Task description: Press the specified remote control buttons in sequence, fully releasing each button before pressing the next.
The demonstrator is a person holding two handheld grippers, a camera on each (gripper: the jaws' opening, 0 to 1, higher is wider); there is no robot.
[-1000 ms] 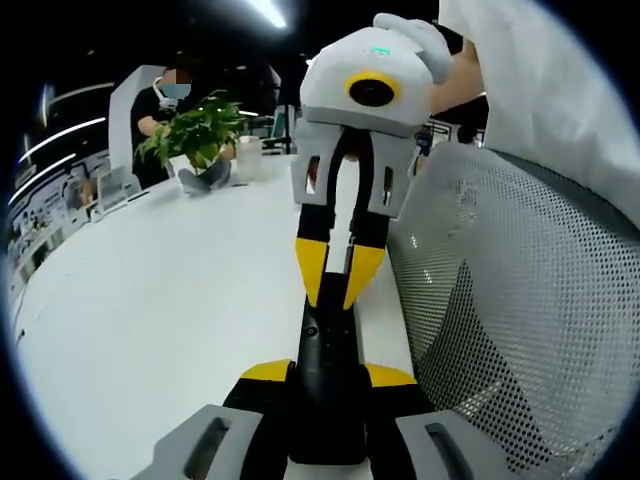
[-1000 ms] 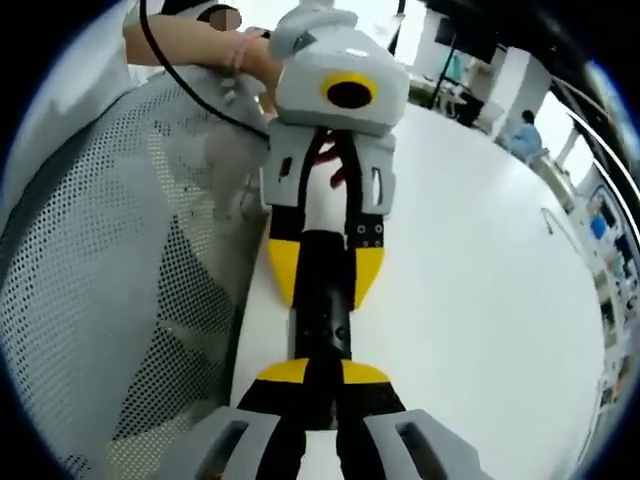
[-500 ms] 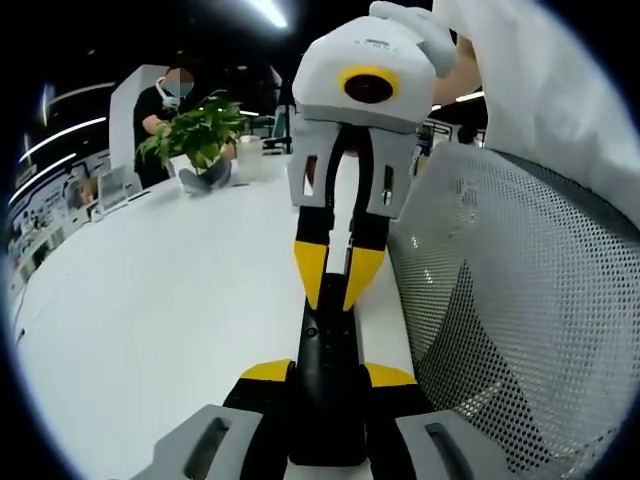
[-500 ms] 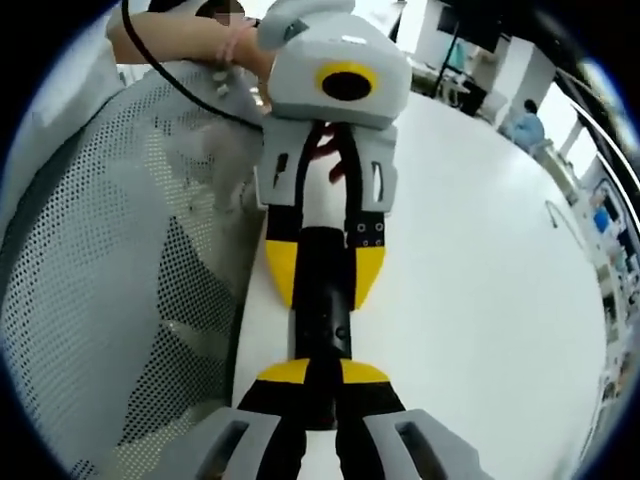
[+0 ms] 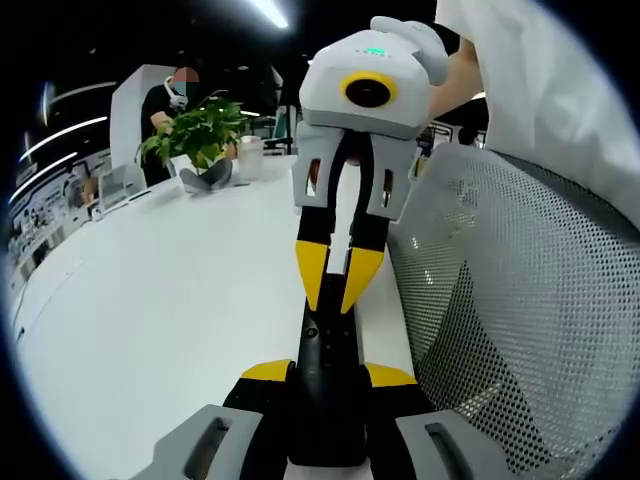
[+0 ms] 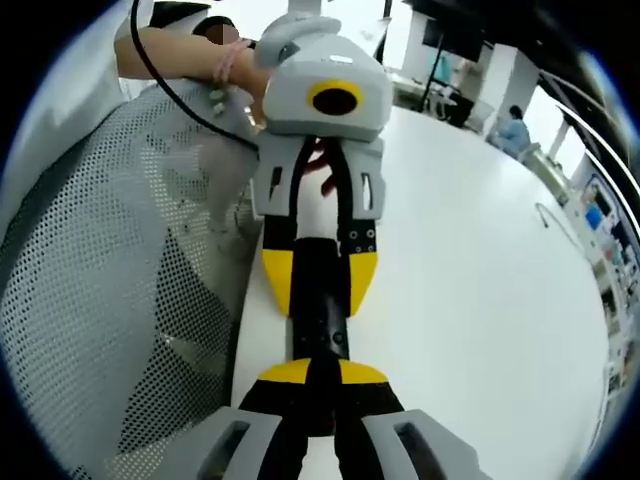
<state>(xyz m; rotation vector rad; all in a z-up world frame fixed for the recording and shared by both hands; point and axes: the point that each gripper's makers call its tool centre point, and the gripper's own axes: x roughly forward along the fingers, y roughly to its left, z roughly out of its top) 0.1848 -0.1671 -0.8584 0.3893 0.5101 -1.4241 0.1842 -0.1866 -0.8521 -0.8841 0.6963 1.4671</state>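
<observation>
A black remote control (image 5: 330, 345) lies lengthwise between the two grippers, above the white table's edge. My left gripper (image 5: 330, 373) is shut on its near end, yellow tips on either side. In the right gripper view the left gripper (image 6: 320, 282) clasps the remote (image 6: 320, 318) from the far side. My right gripper (image 5: 336, 292) comes in from the opposite side, its jaws shut into a narrow V, and the tips rest on the remote's upper face. In its own view the right gripper (image 6: 322, 373) meets the remote's near end. The buttons are too dark to make out.
A grey mesh chair back (image 5: 520, 320) (image 6: 110, 300) stands close beside the grippers. The white table (image 5: 170, 290) (image 6: 480, 280) stretches away on the other side. A potted plant (image 5: 195, 135) and a cup (image 5: 248, 155) stand at its far end, with a person behind them.
The right gripper's body rocked slightly and settled back. Its tips stay on the remote, and the left gripper's hold is unchanged.
</observation>
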